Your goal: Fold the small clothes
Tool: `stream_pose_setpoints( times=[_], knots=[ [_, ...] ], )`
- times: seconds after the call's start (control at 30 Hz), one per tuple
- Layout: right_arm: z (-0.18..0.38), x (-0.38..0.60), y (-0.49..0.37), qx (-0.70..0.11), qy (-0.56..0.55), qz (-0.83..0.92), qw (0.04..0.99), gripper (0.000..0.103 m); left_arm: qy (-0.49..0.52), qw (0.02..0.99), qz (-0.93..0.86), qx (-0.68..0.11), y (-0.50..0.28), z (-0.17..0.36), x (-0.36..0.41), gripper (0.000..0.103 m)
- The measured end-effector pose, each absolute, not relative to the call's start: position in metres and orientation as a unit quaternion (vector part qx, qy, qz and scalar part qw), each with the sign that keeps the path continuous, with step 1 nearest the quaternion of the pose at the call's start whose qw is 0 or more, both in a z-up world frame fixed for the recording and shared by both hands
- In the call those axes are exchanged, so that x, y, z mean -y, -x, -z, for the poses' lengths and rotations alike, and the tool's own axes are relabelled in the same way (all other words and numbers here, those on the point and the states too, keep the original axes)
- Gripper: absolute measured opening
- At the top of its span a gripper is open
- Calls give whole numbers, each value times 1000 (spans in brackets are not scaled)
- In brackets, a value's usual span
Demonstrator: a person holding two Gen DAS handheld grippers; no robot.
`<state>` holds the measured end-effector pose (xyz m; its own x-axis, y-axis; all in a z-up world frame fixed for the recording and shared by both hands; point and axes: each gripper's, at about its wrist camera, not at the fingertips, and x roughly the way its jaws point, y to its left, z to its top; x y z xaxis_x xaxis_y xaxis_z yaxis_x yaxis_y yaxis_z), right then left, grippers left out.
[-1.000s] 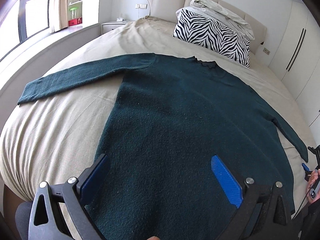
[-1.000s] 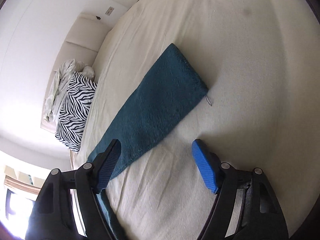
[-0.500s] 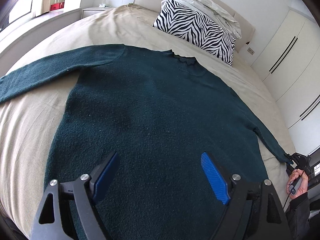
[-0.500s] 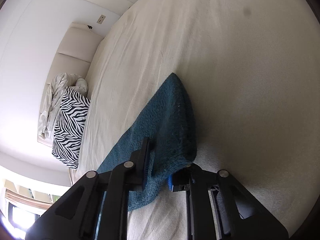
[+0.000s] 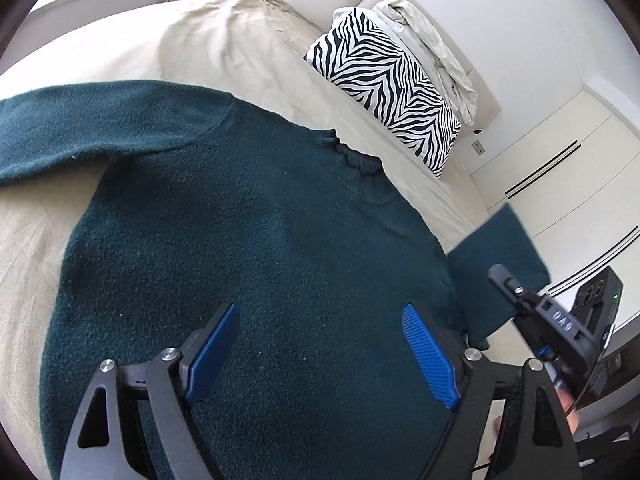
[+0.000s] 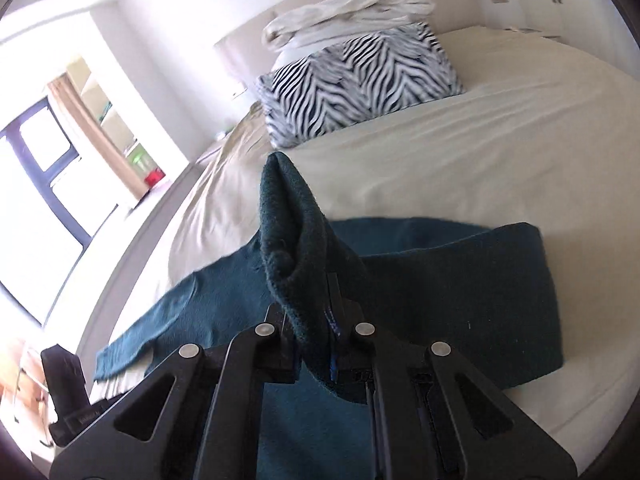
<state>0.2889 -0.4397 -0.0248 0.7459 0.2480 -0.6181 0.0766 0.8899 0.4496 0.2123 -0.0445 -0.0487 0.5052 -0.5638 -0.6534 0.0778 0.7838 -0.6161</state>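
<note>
Lifted off the bed since half a second ago, the right sleeve cuff [image 6: 296, 240] is now pinched between the closed jaws of the right gripper [image 6: 316, 344] and swung over toward the sweater body, so the first sleeve fold looks to be underway. Closest in the left wrist view, the left gripper [image 5: 320, 354] is held wide apart over the lower torso of the dark green sweater [image 5: 248, 248], nothing gripped. The sweater is spread flat on the beige bed [image 5: 224, 40], its left sleeve [image 5: 80, 128] stretched out at about 10 o'clock, untouched. Farther off at 1 o'clock, a zebra pillow [image 5: 384, 92] is propped by the headboard.
</note>
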Motion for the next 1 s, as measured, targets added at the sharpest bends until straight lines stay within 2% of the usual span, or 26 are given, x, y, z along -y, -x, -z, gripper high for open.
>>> stream_pose_setpoints(
  times=[0.13, 0.23, 0.27, 0.3, 0.37, 0.53, 0.63, 0.67, 0.7, 0.73, 0.77, 0.8, 1.0],
  knots=[
    [93, 358, -319, -439, -204, -84, 871, 9, 306, 794, 226, -474, -220, 66, 51, 85],
    [127, 334, -288, -457, -202, -91, 862, 20, 322, 780, 239, -480, -224, 72, 59, 90],
    [127, 337, -283, -448, -206, -98, 865, 32, 322, 780, 240, -480, -225, 73, 64, 92],
    [129, 332, -255, -440, -212, -102, 867, 51, 323, 777, 243, -482, -227, 74, 69, 92],
    [128, 333, -229, -427, -231, -106, 868, 63, 330, 767, 258, -487, -231, 76, 81, 92],
    [123, 343, -187, -418, -239, -93, 872, 63, 319, 752, 275, -507, -240, 82, 114, 90],
    [129, 368, -166, -418, -295, -95, 854, 63, 291, 759, 262, -520, -245, 86, 125, 70],
    [133, 376, -163, -415, -316, -93, 848, 63, 284, 761, 258, -524, -247, 86, 128, 59],
    [135, 385, -157, -410, -336, -93, 843, 63, 275, 762, 254, -528, -249, 86, 129, 42],
    [137, 394, -151, -403, -353, -89, 840, 63, 265, 765, 251, -531, -251, 84, 130, 33],
    [139, 403, -147, -397, -368, -84, 837, 63, 257, 768, 251, -530, -253, 82, 129, 16],
    [141, 411, -143, -393, -381, -80, 833, 63, 251, 772, 253, -527, -256, 77, 128, 9],
    [151, 454, -132, -363, -470, -76, 801, 63, 237, 823, 246, -453, -281, 31, 102, 10]
  ],
)
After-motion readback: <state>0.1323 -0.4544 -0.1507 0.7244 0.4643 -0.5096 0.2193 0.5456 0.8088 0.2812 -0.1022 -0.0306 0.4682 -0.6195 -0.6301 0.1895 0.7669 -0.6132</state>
